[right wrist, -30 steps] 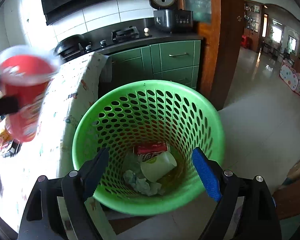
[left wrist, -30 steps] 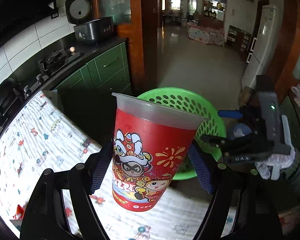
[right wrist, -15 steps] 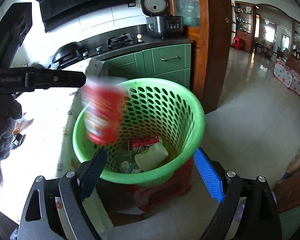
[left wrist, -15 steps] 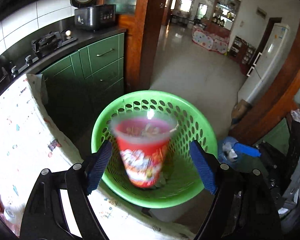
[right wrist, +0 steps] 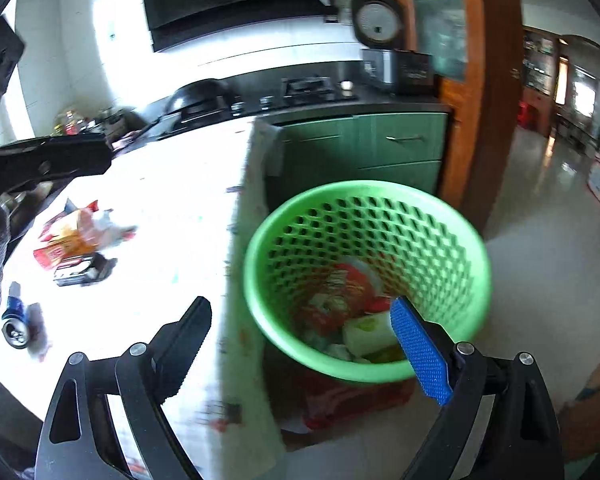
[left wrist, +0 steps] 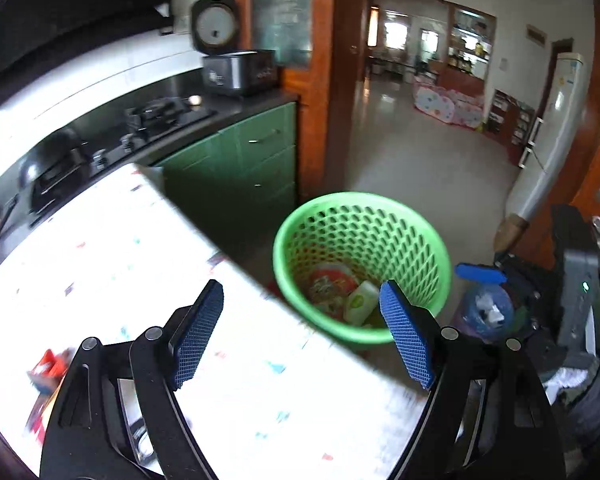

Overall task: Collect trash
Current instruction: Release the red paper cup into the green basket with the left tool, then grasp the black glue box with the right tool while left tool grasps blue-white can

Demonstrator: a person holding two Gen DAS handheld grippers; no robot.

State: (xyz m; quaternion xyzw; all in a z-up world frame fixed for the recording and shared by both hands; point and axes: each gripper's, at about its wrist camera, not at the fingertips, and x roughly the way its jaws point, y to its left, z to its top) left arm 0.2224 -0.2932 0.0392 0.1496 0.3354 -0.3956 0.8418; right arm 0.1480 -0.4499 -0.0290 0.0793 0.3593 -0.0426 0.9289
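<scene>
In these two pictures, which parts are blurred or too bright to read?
Left wrist view: the tablecloth is washed out to near white, its prints smeared; the green basket has a soft, blurred rim. Right wrist view: the same basket is streaked sideways, the wrappers and can on the cloth are smeared, and the wall tiles glare white.

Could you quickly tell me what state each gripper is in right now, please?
Left gripper: open, holding nothing.
Right gripper: open, holding nothing.
</scene>
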